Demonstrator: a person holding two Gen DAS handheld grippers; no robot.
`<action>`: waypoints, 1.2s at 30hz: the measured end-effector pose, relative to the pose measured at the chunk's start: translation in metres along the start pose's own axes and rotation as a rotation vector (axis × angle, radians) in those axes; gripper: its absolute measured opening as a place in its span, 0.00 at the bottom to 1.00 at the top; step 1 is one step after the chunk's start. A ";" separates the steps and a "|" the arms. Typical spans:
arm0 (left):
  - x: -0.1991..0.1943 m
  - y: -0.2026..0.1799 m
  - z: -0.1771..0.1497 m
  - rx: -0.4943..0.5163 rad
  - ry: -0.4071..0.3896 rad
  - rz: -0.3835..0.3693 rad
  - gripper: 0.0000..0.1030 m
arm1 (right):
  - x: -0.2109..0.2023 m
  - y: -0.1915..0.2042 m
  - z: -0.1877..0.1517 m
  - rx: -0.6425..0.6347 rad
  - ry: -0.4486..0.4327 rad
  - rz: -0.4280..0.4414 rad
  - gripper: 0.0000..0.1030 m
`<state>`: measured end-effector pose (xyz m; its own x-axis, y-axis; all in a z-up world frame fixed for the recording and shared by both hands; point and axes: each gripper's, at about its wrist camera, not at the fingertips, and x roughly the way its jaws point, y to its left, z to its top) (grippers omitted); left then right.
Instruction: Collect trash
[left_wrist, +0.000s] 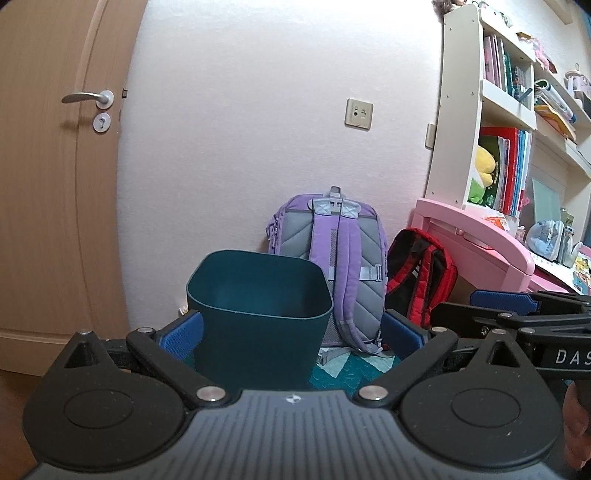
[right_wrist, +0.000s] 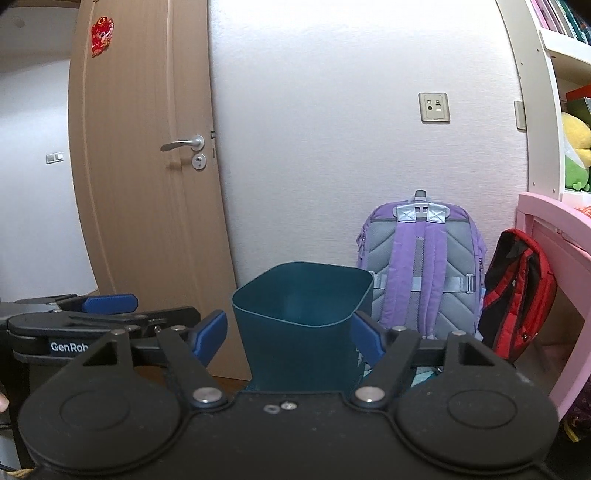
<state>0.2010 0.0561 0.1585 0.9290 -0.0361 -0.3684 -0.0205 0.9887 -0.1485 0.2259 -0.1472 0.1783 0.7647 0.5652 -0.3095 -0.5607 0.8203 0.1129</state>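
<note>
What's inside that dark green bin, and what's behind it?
Only the bin's bare upper inner walls show; its bottom is hidden by the near wall, so trash there can't be ruled out. Behind it a purple backpack leans on the wall, its lower left covered by the bin.

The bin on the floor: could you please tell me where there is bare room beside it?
Free: the floor strip between the bin and the door. Crowded: behind and right, where the purple backpack and red backpack stand against the pink desk.
</note>
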 end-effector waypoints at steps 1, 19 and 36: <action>-0.001 0.000 0.000 -0.002 -0.003 0.001 1.00 | 0.000 0.000 0.000 -0.001 -0.002 0.002 0.71; -0.013 0.002 0.000 0.006 -0.028 -0.012 1.00 | -0.001 0.005 -0.003 -0.007 -0.010 0.002 0.72; -0.014 0.002 -0.002 0.013 -0.051 -0.005 1.00 | 0.002 0.005 -0.005 0.009 -0.003 0.011 0.72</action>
<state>0.1872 0.0581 0.1614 0.9465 -0.0339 -0.3208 -0.0114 0.9903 -0.1383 0.2234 -0.1423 0.1737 0.7592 0.5745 -0.3057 -0.5663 0.8147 0.1246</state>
